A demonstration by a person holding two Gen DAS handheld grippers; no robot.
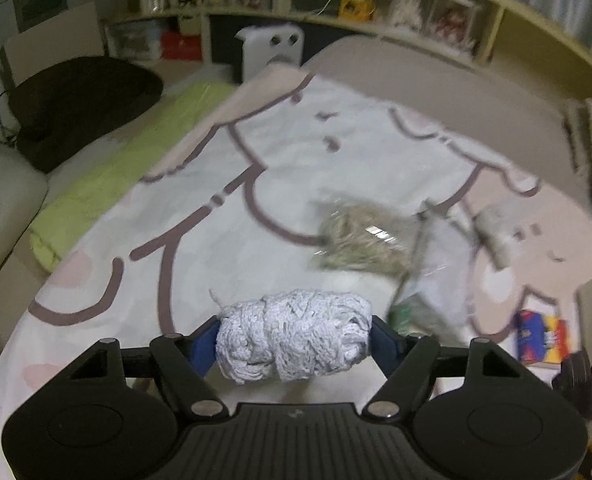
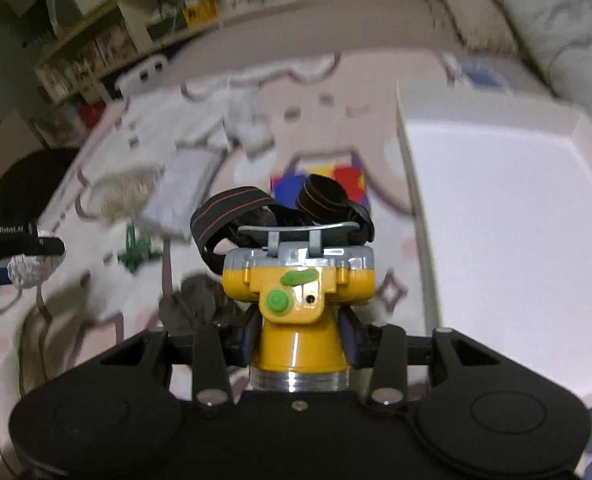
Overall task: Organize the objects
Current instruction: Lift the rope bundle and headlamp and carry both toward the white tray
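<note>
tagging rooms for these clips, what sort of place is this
Most likely a bedroom or living room at home. The work goes on over a bed-like surface under a pale cartoon-print cover, with long wooden wall shelves crammed with boxes behind it and a grey patterned pillow at the side.

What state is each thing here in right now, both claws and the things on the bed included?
Left gripper: shut on the white yarn ball.
White yarn ball: clamped, lifted off the blanket.
Right gripper: shut on the yellow headlamp.
Yellow headlamp: held, its strap loose.
White box: open, nothing visible inside.
Beige yarn bundle: lying on the blanket, blurred.
Green cord: lying loose.
</note>
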